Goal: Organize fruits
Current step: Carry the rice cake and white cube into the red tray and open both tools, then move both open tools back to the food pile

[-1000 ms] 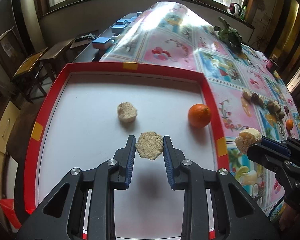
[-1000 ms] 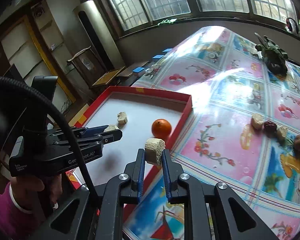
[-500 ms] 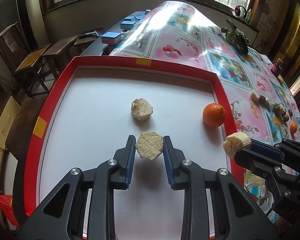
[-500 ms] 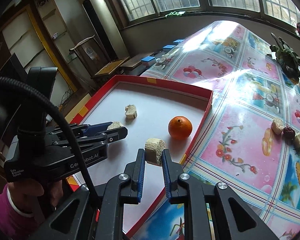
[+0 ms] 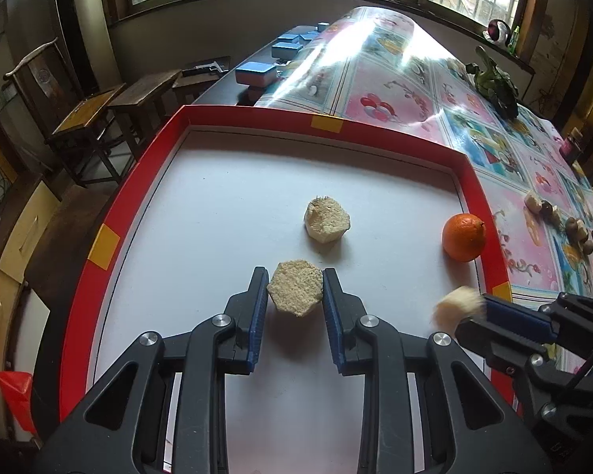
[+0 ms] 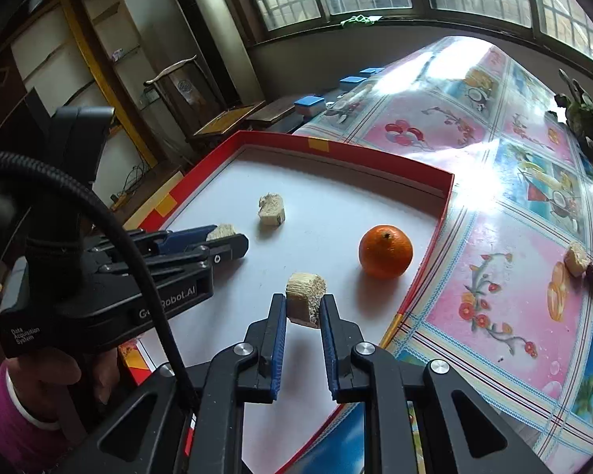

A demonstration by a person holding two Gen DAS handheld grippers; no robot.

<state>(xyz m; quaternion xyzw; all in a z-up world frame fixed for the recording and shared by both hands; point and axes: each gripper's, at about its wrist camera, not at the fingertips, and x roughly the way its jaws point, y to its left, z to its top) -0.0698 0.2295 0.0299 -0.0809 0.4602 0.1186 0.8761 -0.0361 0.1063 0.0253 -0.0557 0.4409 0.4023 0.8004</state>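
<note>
The left tool [image 5: 295,290] pinches a pale, rough-topped fruit slice [image 5: 295,293] between its blue pads, held over the white floor of the red-rimmed tray [image 5: 110,233]. The right tool [image 6: 303,310] is closed snugly on a second cut chunk [image 6: 305,296], also above the tray, near its right rim. Farther in, a third piece [image 5: 327,221] lies loose on the tray floor, and an orange [image 5: 464,237] sits just beside the right wall. Beyond, more small fruits [image 5: 569,227] are scattered on the patterned tabletop [image 5: 395,91].
</note>
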